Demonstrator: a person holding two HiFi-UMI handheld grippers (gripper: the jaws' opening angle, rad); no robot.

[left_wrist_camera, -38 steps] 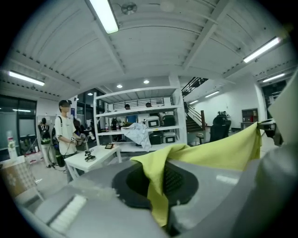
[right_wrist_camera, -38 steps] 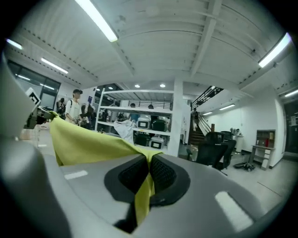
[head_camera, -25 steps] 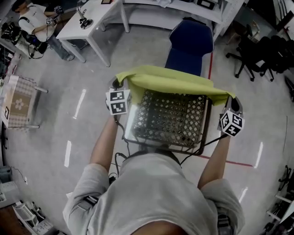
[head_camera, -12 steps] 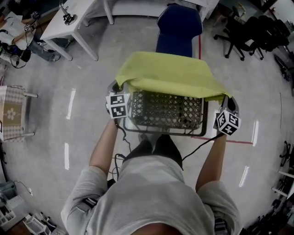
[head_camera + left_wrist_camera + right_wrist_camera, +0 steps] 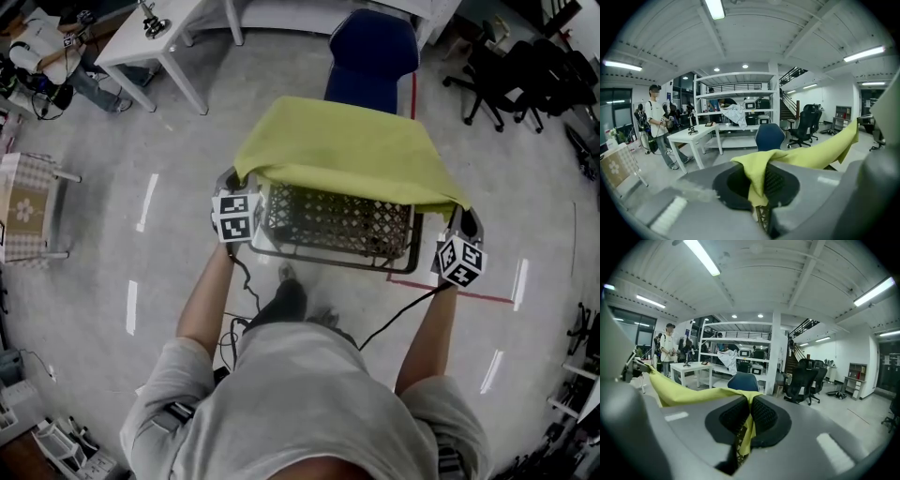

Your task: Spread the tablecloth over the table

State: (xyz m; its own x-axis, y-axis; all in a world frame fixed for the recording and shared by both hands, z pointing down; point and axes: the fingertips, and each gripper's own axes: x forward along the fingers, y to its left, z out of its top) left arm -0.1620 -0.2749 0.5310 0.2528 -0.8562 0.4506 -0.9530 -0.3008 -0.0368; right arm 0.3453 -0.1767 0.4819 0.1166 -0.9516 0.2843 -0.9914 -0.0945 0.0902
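Observation:
A yellow-green tablecloth [image 5: 342,150] hangs stretched between my two grippers above a small table with a dark lattice top [image 5: 337,225]. It covers the table's far part, and the near lattice shows below its edge. My left gripper [image 5: 236,180] is shut on the cloth's near left corner. My right gripper [image 5: 463,217] is shut on the near right corner. In the left gripper view the tablecloth [image 5: 811,152] runs off to the right from the left gripper [image 5: 759,187]. In the right gripper view the tablecloth [image 5: 689,392] runs left from the right gripper [image 5: 746,420].
A blue chair [image 5: 372,58] stands just beyond the table. A white desk [image 5: 178,37] and a person [image 5: 37,52] are at the far left. A small checked-cloth table [image 5: 28,202] is at the left, with black office chairs [image 5: 525,66] at the far right. Red floor tape [image 5: 469,295] runs near my right arm.
The cloth has spread from a narrow band at the table's far edge into a broad sheet reaching away from me. Both grippers kept their hold on the corners.

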